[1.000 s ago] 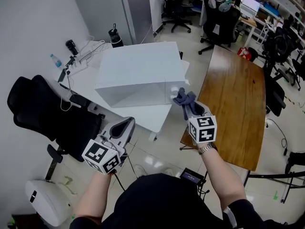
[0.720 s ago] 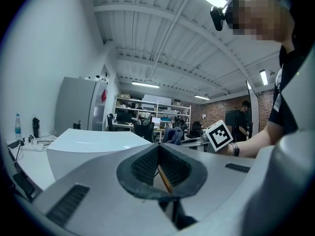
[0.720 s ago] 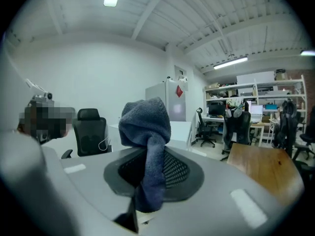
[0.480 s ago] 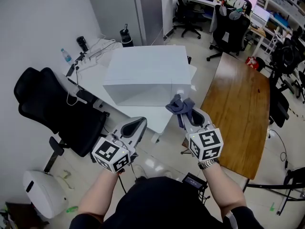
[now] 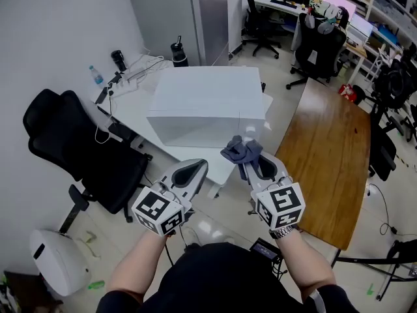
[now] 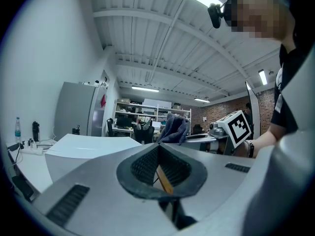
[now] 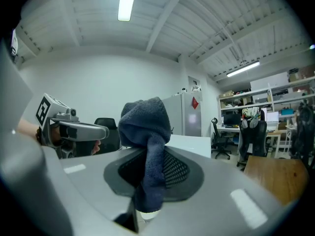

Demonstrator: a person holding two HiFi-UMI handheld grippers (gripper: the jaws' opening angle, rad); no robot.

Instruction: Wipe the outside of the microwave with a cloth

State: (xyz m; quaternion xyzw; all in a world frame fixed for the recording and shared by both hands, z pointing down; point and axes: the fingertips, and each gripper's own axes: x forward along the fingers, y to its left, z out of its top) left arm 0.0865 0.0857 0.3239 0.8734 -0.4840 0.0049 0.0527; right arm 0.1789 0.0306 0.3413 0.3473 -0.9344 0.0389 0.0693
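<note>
The white microwave (image 5: 205,106) stands on a white table (image 5: 137,113) ahead of me. My right gripper (image 5: 246,156) is shut on a dark blue-grey cloth (image 5: 240,150), held in the air just short of the microwave's front right corner. In the right gripper view the cloth (image 7: 146,132) is bunched over the pinching jaws and hangs down between them. My left gripper (image 5: 201,164) hovers to the left, below the table's front edge. Its jaws meet at the tips with nothing in them (image 6: 158,146). From the left gripper view the microwave (image 6: 88,149) lies ahead on the left.
A black office chair (image 5: 71,142) stands left of the white table, a long wooden table (image 5: 326,155) to the right. A water bottle (image 5: 96,75), a black flask (image 5: 178,49) and cables (image 5: 140,67) lie behind the microwave. A grey cabinet (image 5: 195,12) stands beyond.
The right gripper with the cloth has drawn back from the microwave's front right corner and risen toward me. The left gripper has barely shifted.
</note>
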